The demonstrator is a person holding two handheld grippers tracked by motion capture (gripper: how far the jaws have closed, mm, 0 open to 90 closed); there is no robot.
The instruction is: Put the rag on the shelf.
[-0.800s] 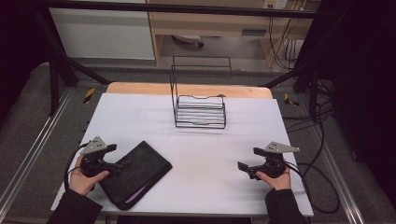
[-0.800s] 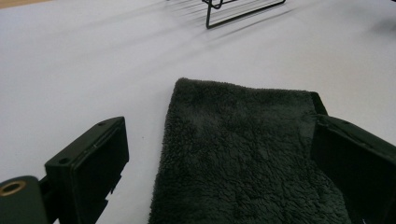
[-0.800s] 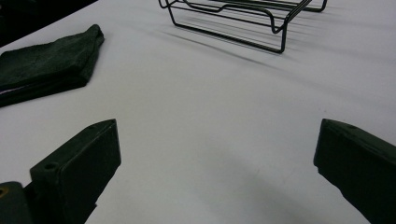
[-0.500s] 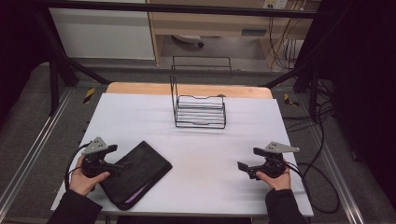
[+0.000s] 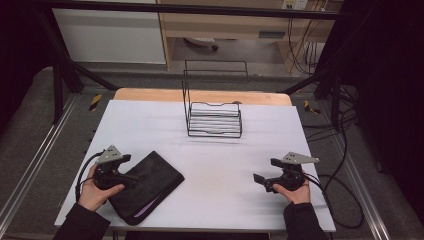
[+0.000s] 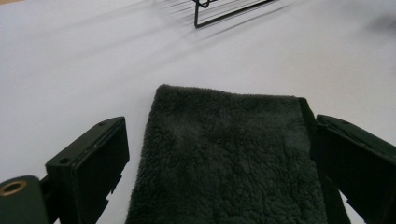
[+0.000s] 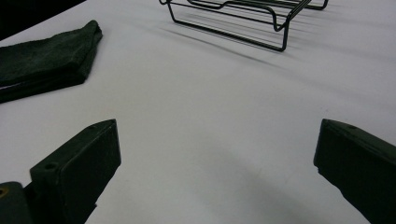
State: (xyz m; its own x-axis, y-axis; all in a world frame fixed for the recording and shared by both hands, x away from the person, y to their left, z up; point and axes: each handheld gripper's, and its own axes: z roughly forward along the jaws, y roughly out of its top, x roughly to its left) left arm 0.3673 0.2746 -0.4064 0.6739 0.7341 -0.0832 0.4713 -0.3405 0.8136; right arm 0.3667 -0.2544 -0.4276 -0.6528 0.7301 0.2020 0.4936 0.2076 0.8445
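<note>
A folded black fleecy cloth (image 5: 150, 182) with a lilac edge lies on the white table top (image 5: 220, 160) at the near left. My left gripper (image 5: 128, 169) is open, its jaws straddling the cloth's left end. In the left gripper view the cloth (image 6: 224, 163) spans the gap of that gripper (image 6: 219, 123), with both jaws standing just off its sides. My right gripper (image 5: 268, 171) is open at the near right, pointing left over bare table. In its own view the right gripper (image 7: 218, 127) has nothing between the jaws, and the cloth (image 7: 46, 60) lies far off.
A black wire rack (image 5: 214, 117) with a tall back frame stands at the middle back of the table, also visible as the rack (image 7: 247, 14) and its corner (image 6: 224, 11). Cables (image 5: 345, 200) trail off the table's right side.
My left gripper has edged slightly right and nearer over the cloth's end. The right gripper and the cloth have stayed in place.
</note>
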